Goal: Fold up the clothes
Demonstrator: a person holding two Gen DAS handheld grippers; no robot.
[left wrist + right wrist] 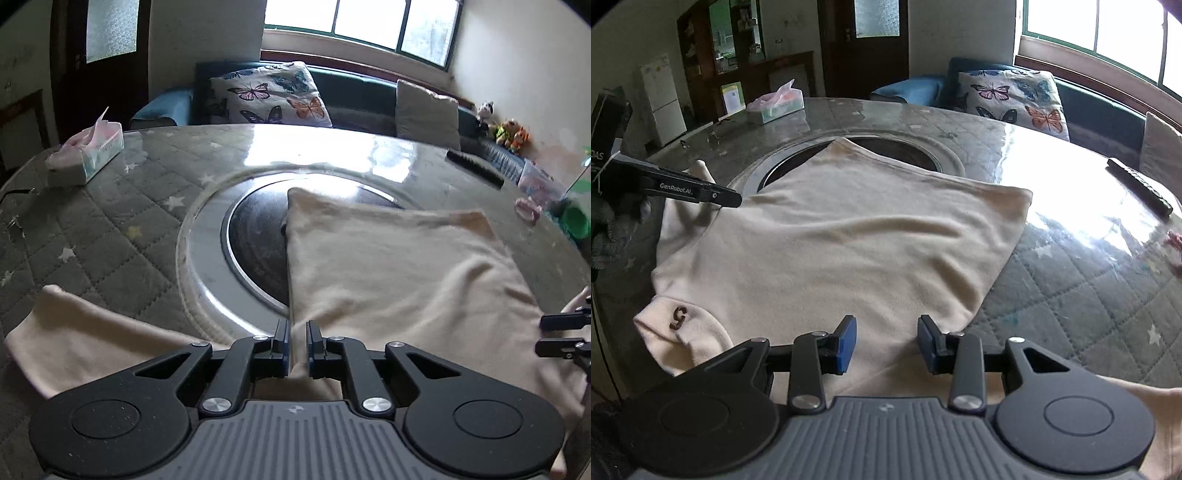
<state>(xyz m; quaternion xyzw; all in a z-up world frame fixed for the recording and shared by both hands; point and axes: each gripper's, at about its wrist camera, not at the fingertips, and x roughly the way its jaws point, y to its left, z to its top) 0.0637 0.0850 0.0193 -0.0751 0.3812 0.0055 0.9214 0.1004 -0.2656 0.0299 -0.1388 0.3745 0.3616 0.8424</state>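
Observation:
A cream shirt (399, 266) lies spread on the round table, partly over the dark centre disc; it also shows in the right wrist view (827, 243), with a small brown letter on its collar (679, 317). My left gripper (297, 341) is nearly closed on a fold of the shirt's left edge. A sleeve (85, 328) trails to its left. My right gripper (886, 341) is open, its pads above the shirt's near hem. The left gripper shows from the side in the right wrist view (713, 195), and the right gripper shows at the edge of the left wrist view (565, 334).
The table has a quilted grey cover under glass (110, 221) and a dark inset disc (258, 229). A tissue box (88, 151) stands far left. A remote (1137, 184) lies far right. A green bowl (574, 221) and a sofa with a butterfly cushion (269, 96) are beyond.

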